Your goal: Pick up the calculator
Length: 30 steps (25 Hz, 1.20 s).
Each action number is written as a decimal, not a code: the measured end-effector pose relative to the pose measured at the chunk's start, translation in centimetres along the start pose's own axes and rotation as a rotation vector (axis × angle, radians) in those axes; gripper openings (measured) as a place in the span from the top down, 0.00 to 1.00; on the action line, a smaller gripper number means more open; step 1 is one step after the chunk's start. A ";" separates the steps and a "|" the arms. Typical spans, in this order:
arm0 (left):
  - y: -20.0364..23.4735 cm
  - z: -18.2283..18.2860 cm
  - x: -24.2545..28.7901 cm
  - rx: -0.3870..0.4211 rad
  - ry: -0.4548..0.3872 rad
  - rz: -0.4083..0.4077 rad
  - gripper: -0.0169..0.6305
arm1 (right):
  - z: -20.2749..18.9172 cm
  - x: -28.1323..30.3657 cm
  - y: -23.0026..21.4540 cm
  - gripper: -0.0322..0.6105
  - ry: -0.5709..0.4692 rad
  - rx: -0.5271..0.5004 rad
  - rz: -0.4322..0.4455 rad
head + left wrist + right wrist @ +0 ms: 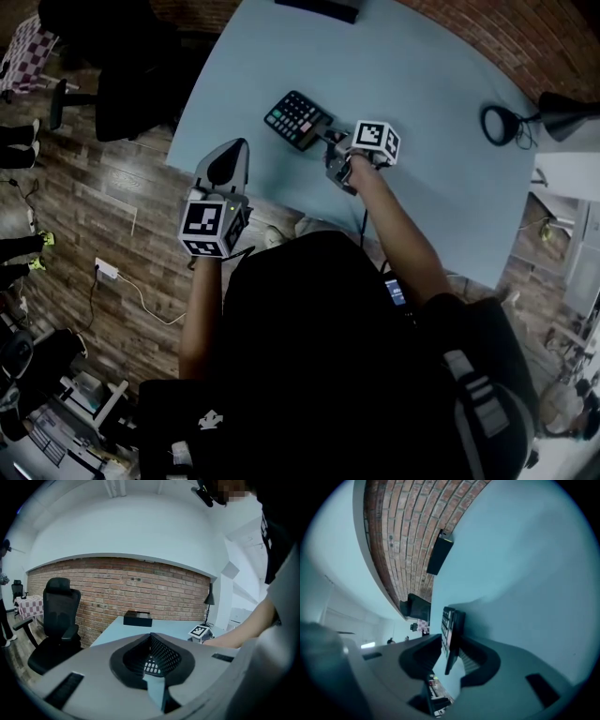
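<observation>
A black calculator point(298, 120) with rows of keys is over the light blue table point(422, 75), near its front edge. My right gripper point(330, 141) has the calculator's right end between its jaws. In the right gripper view the calculator point(451, 630) shows edge-on between the two pads, keys facing away from the table, and its shadow falls on the tabletop. My left gripper point(239, 148) hovers at the table's front left edge, apart from the calculator. Its jaws are together with nothing held, as the left gripper point(152, 667) view also shows.
A black desk lamp point(562, 111) with a ring base point(502, 124) stands at the table's right. A black box point(319, 7) lies at the far edge. An office chair point(122, 75) stands left of the table. A white power strip point(106, 270) lies on the wooden floor.
</observation>
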<state>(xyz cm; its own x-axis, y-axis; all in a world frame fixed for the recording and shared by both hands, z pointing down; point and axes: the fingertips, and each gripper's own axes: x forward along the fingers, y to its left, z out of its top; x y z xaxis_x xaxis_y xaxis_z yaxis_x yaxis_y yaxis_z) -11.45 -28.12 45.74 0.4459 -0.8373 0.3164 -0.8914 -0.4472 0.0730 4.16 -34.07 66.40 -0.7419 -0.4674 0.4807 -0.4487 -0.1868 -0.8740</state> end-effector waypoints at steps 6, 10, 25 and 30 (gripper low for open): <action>0.6 0.3 -0.2 0.009 -0.002 0.019 0.96 | -0.4 1.8 -0.4 0.80 0.031 0.011 -0.025; 0.7 0.1 -0.3 0.007 0.000 0.027 0.96 | -0.6 2.6 -0.8 0.80 0.054 0.009 -0.047; 1.3 0.6 -0.6 -0.013 -0.026 0.024 0.96 | -0.6 2.4 -0.5 0.81 0.031 -0.006 -0.042; 1.3 0.8 -0.8 -0.011 -0.034 0.015 0.96 | -0.7 1.6 0.0 0.81 0.026 -0.040 -0.049</action>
<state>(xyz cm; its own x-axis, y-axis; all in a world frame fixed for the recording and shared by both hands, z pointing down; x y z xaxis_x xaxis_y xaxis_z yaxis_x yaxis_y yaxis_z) -12.90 -28.28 44.84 0.4347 -0.8541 0.2856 -0.8989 -0.4311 0.0790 2.63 -34.21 67.22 -0.7308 -0.4357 0.5254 -0.5044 -0.1740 -0.8458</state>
